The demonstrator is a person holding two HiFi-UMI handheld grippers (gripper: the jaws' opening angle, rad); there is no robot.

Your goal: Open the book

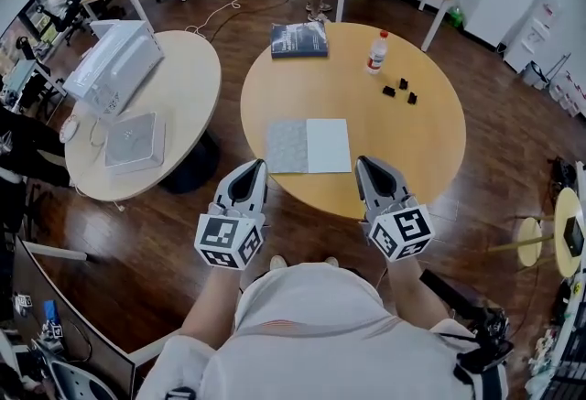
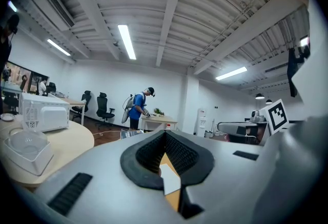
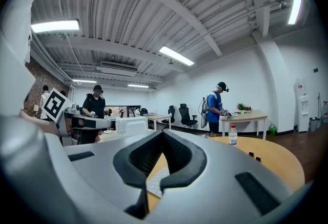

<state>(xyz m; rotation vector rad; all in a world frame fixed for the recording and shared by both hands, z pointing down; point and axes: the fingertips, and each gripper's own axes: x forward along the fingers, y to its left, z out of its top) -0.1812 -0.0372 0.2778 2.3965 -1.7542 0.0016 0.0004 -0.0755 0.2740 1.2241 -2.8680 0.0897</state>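
Both claws, left (image 1: 255,167) and right (image 1: 366,165), hung just off the near edge of the round surface (image 1: 403,142), each pinched together with nothing in it. Between them lay the grey-and-white book (image 1: 309,146), flat and seemingly already spread in two halves, though I couldn't be sure. A dark book (image 1: 299,38) lay closed at the far edge. If opening remained, a claw would have to part and catch a cover's edge.

Left tongs (image 1: 252,167): were grey, lined with black ribbed pads (image 2: 180,154).
Right tongs (image 1: 367,166): looked alike.
Cubes (image 1: 229,241): were white, with black square markers.
Top (image 1: 311,325): was white, short-sleeved.
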